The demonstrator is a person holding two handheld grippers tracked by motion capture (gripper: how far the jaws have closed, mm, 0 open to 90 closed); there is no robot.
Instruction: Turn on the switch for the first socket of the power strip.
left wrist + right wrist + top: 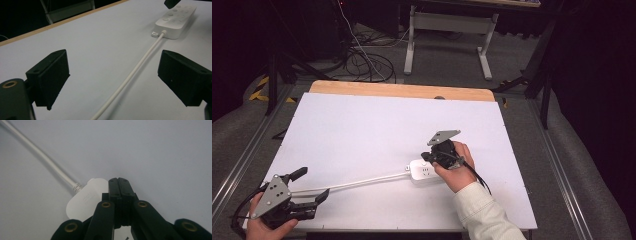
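A white power strip (424,171) is lying right of centre on the table (362,125). The right gripper (438,156), clenched empty, is pressing on it and may slip. The left gripper (309,187), released, is straddling its cord (357,184).

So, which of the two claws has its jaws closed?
The right claw, above the white power strip; its jaws meet. The left claw stands wide open around the white cable.
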